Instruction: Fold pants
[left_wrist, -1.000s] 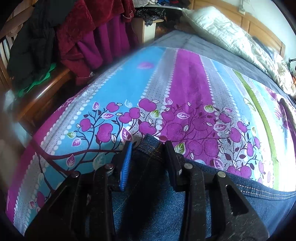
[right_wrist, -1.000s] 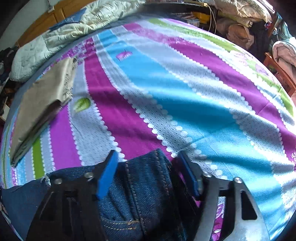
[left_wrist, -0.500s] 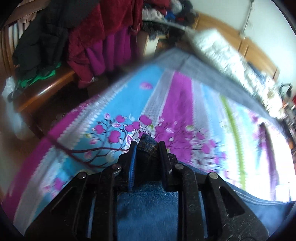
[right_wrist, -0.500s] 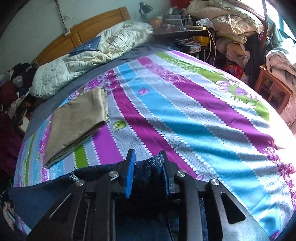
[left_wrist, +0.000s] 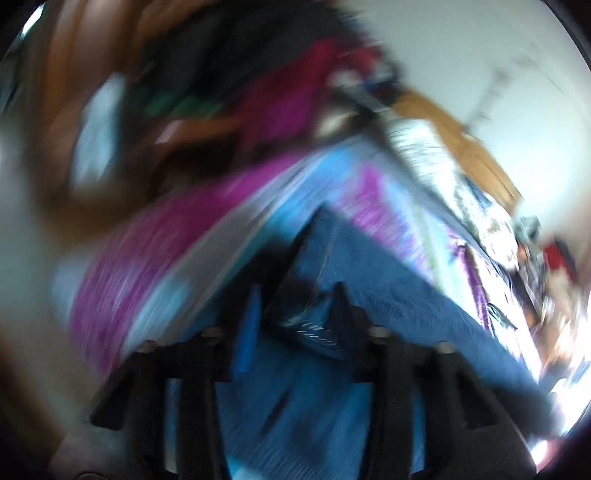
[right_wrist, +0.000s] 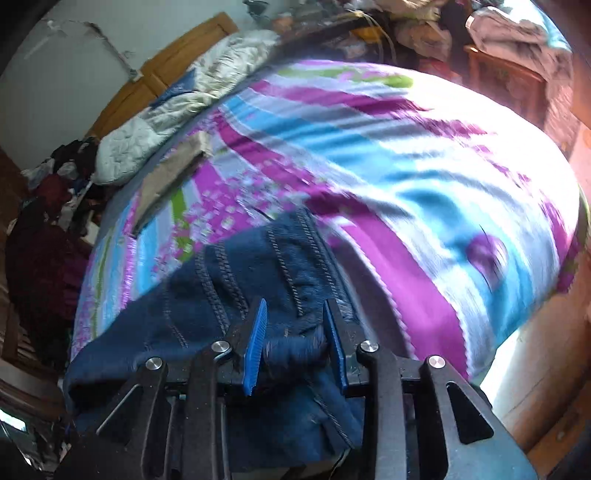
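- Hanging between the two tools, the jeans are held up off the bed, their denim spreading ahead of and below each tool toward the striped cover.
- The right tool is clamped on a bunched roll of stitched denim; its blue pads pinch it from both sides.
- The left tool seems closed on a peaked fold of denim, though heavy blur makes that a judgement.
- The cloth runs from one tool to the other, so neither is nearer; the fold likely turns on lowering both together onto the bed.
- A folded tan garment lies well apart, toward the quilt.
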